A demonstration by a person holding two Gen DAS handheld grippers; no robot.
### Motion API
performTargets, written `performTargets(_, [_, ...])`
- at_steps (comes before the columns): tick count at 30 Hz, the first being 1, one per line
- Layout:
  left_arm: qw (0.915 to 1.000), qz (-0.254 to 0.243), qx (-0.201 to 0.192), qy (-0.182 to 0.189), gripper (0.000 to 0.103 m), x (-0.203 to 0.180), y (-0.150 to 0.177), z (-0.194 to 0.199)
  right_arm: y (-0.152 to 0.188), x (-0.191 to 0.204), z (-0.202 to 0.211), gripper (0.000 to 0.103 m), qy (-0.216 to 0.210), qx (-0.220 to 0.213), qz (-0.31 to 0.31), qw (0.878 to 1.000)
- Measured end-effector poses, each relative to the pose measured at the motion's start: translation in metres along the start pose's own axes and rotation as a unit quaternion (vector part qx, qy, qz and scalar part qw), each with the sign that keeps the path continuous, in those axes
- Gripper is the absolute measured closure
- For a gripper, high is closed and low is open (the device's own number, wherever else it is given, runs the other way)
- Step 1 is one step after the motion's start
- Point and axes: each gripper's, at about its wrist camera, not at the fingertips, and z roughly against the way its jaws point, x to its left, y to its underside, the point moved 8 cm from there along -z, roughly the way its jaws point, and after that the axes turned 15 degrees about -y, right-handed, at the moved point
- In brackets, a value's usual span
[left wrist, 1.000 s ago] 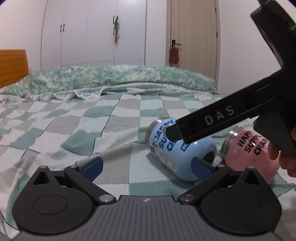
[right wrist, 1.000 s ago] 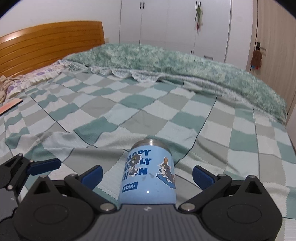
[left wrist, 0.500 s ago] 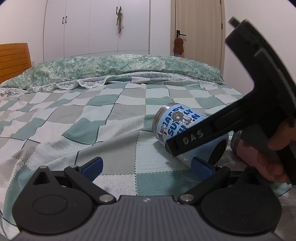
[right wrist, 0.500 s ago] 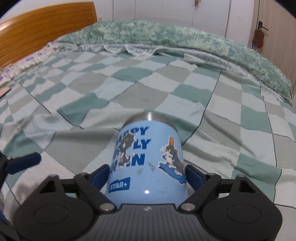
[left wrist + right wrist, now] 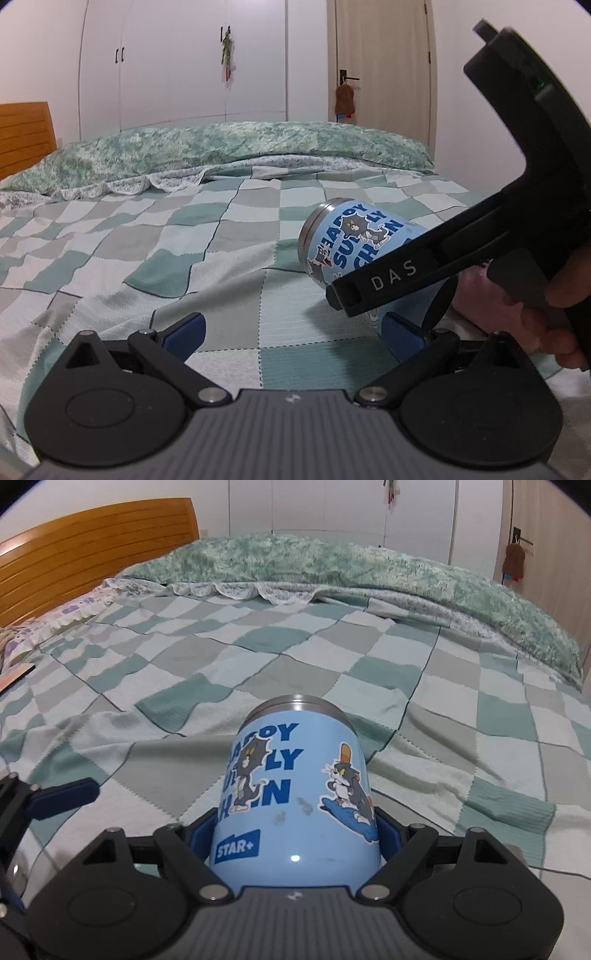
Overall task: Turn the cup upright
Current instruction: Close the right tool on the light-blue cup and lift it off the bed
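The blue cartoon cup (image 5: pixel 295 794) lies on its side on the checkered bedspread (image 5: pixel 258 664), steel rim pointing toward the headboard. The right gripper (image 5: pixel 293 830) clamps its body near the base, likely to pivot it upright. The left gripper (image 5: pixel 291 328) hangs spread and empty beside the cup.

The right gripper (image 5: pixel 295 830) has its blue pads clamped on both sides of the cup (image 5: pixel 295 794). The left gripper (image 5: pixel 291 328) hangs spread wide, gripping nothing. The right hand (image 5: pixel 546 317) wraps its handle, apparently tilted.
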Motion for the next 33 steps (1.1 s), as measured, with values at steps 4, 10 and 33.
performTargets(4, [0.9999,-0.002,-0.012,0.009,0.0,-0.001,-0.001,0.025,0.003,0.014,0.031,0.02,-0.001,-0.017,-0.003,1.0])
performTargets(10, [0.9993,-0.017,-0.012,0.031,0.0,-0.004,0.01,0.075,0.018,0.048,0.082,0.02,0.003,-0.033,0.0,0.999])
performTargets(33, [0.9992,-0.026,0.004,-0.029,0.0,0.117,0.099,0.205,0.147,0.179,0.108,0.02,0.001,-0.009,-0.089,0.996])
